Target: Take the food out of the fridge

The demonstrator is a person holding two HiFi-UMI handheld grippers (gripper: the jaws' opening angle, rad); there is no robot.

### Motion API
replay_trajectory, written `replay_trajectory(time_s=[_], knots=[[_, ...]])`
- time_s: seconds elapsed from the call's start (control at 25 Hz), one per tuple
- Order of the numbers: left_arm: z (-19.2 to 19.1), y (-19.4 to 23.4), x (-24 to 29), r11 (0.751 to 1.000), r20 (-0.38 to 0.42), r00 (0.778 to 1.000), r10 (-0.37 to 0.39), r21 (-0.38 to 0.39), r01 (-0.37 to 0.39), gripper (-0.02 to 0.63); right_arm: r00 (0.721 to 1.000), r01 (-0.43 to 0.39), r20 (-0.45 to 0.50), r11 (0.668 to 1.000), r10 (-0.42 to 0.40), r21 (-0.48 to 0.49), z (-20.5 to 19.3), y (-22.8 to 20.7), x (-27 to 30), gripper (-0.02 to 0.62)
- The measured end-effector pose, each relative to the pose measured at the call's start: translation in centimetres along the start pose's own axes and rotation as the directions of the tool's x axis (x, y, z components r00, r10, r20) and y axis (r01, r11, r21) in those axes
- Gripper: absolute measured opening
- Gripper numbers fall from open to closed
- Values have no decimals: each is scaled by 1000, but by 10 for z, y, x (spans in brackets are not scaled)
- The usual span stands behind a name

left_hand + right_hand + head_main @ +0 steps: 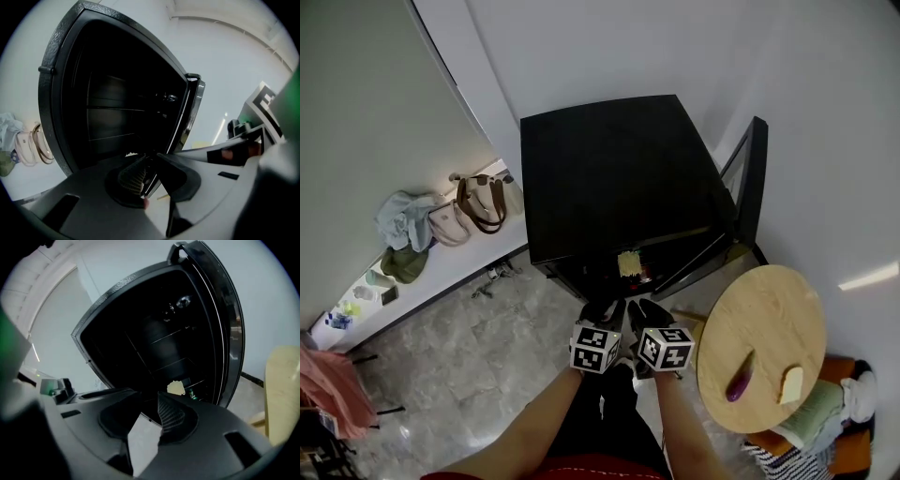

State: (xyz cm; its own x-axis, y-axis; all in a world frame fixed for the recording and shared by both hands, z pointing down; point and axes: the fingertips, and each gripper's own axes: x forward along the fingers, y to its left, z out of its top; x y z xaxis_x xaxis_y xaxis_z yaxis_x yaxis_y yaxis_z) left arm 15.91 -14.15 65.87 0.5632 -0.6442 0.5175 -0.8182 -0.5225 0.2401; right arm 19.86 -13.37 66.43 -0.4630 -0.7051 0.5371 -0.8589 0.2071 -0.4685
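The food (629, 263) is a squarish yellow chunk with no long axis I can make out, sitting on a low shelf of the open fridge (609, 169). Head view puts it at 12 o'clock from both tongs, not touching. Right gripper view shows it clearly and left gripper view barely does. Right tongs (149, 409) are half open and left tongs (151, 163) only a crack, both empty.

A cream handbag (485, 202) is leaning on the white ledge (441, 267), with a light-blue garment (403, 217) and green cap (403, 265) lying beside it.
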Motion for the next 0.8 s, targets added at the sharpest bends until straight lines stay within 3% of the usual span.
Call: replay_trajectory(time_s=[0.28, 0.48, 0.64, 0.8], knots=[[-16, 8, 17, 1000, -22, 1000, 9, -9, -9, 51, 1000, -8, 10, 971, 6, 240, -16, -24, 29, 102], [-15, 15, 23, 999, -1, 1000, 19, -28, -19, 51, 999, -46, 35, 919, 35, 391, -21, -37, 51, 126], [-19, 20, 22, 1000, 1, 1000, 13, -29, -13, 51, 997, -67, 59, 846, 42, 528, -32, -52, 68, 133], [-23, 26, 25, 999, -10, 1000, 15, -43, -15, 51, 992, -111, 120, 736, 40, 668, -33, -68, 86, 134]])
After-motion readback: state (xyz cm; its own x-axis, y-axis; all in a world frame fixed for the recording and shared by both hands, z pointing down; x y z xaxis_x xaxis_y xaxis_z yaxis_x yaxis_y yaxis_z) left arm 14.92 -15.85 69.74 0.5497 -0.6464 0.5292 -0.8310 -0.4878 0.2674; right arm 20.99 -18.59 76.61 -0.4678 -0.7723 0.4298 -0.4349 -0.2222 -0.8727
